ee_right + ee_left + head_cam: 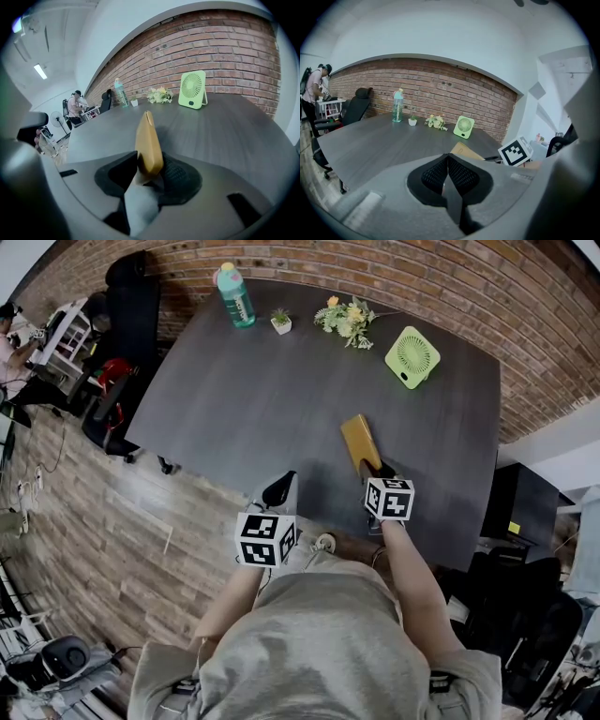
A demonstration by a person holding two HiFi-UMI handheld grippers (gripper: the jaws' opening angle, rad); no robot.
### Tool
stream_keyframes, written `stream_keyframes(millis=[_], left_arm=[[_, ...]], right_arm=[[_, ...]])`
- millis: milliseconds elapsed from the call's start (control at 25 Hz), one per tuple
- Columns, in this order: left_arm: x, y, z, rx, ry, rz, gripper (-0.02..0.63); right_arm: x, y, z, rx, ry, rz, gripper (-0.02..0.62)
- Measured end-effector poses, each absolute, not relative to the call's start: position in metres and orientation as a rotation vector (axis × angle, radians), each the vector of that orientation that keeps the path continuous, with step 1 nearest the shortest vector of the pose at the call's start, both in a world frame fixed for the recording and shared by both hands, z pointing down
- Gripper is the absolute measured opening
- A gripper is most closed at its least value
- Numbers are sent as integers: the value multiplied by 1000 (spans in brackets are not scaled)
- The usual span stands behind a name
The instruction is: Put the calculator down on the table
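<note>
The table is dark grey and matt, with a fine wood grain. On it, towards four o'clock, the calculator has a smooth mustard-yellow cover with little shine. At one o'clock the fan is smooth light-green plastic. At eleven o'clock the bottle is see-through teal plastic. The wall is rough red brick. The floor at nine o'clock is pale wood plank. The shirt is soft grey cloth. The left gripper and right gripper have matt grey plastic shells, and their pads are black with a mesh texture.

One calculator, one green fan, one bottle, one potted plant, one flower bunch, two grippers: left gripper, right gripper.
</note>
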State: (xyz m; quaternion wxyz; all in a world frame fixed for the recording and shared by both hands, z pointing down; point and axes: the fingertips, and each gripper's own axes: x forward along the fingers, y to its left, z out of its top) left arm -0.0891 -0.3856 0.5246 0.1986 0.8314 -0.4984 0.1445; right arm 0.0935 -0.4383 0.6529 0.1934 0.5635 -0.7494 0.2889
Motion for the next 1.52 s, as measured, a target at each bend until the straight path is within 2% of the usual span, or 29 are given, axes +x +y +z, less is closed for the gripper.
stream_keyframes(millis=[480, 1520], left_arm=[[-86, -389, 525, 2328, -1387, 405, 18], [-78, -383, 524, 2334, -1376, 412, 18]], right_arm=[[105, -444, 658, 1597, -2081, 832, 181], [121, -446, 666, 1655, -2046, 892, 221]])
